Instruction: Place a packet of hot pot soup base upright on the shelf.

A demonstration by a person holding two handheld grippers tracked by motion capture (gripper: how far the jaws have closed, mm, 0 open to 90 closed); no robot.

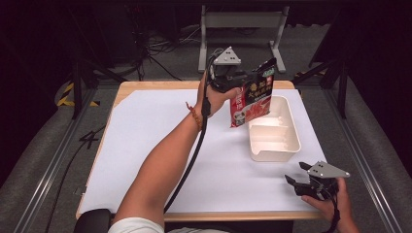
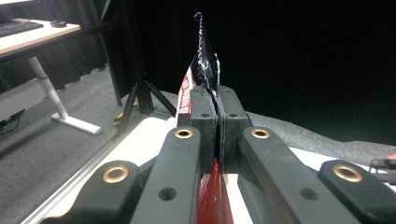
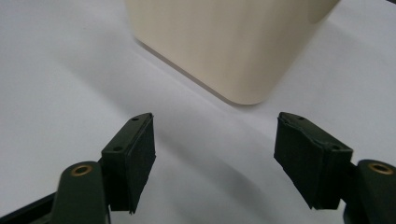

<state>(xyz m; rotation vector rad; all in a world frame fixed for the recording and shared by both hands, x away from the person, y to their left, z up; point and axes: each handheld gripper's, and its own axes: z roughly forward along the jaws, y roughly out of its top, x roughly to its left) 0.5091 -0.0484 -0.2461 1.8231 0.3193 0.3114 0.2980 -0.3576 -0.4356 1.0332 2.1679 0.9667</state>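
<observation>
Right gripper: jaws spread wide, nothing between them, held low over the white table cover.
Cream tub: just ahead of the right gripper.
Left gripper: jaws pressed together on the red snack bag.
Snack bag: hung below the left gripper, lifted beside the tub's rim.

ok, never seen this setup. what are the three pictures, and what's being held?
No robot arm here: a person holds a hand-held gripper in each hand, each with its own camera. The high view looks down on the white-covered table. The left hand-held gripper is shut on a red and black snack bag, held up beside the cream plastic bin. The left gripper view looks along its jaws, pinched on the bag's edge. The right hand-held gripper rests near the table's front edge, jaws open; its view looks at the bin's corner.
</observation>
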